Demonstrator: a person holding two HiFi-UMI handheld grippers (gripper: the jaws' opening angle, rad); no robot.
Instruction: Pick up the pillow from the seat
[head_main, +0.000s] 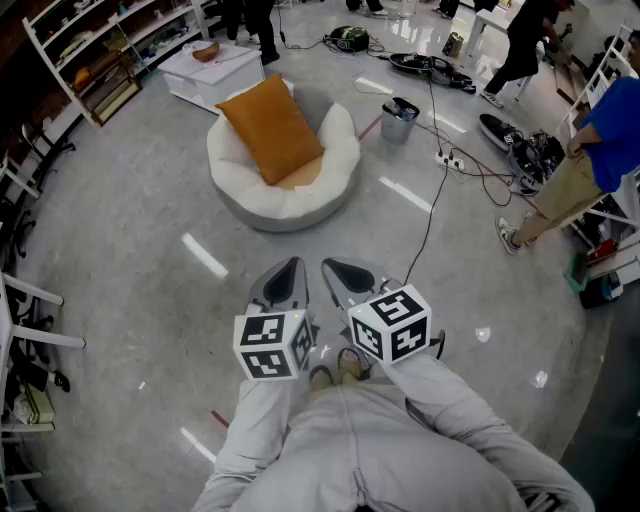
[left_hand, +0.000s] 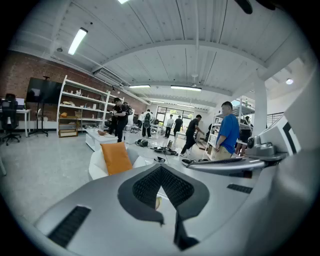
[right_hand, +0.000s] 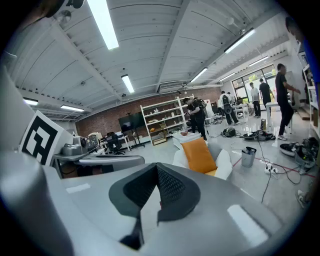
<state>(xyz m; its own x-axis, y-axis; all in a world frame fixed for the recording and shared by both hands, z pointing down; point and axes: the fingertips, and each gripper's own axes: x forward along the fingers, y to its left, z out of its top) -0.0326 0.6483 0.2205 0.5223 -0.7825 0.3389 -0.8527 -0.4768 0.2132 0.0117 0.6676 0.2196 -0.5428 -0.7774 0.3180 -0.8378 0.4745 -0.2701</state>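
**Orange pillow on white round seat; both grippers closed and empty**

Item 1. Pillow (head_main: 270, 128) (left_hand: 116, 157) (right_hand: 199, 156): square, orange, smooth woven cover, plump with crisp corners. It stands tilted in the seat, leaning on the back rim, at 12 o'clock from the grippers and well apart from them.

Item 2. Seat (head_main: 285, 205) (left_hand: 97, 167) (right_hand: 223, 165): a low, round white floor chair with a thick padded rim in soft lobes. Its hollow holds the pillow and a tan pad under the pillow's lower edge.

Item 3. Left gripper (head_main: 285, 285) (left_hand: 162, 187): a smooth grey plastic shell with dark ribbed pads. The jaws are pressed together with nothing between them. A cube with black-and-white markers sits at its rear.

Item 4. Right gripper (head_main: 347, 280) (right_hand: 156, 192): the same build, just beside the left. Its jaws are likewise closed on nothing.

Item 5. Bin (head_main: 399, 120) (right_hand: 248, 156): small, grey and cylindrical with a dark liner, at 2 o'clock from the seat. Its contents cannot be made out.

Item 6. Low white table (head_main: 215, 68): flat-topped and boxy, at 11 o'clock from the seat, with a small brown object on it.

Item 7. Floor (head_main: 120, 230): polished grey, glossy with light reflections. Black cables (head_main: 430, 215) trail across it at 3 o'clock from the seat.
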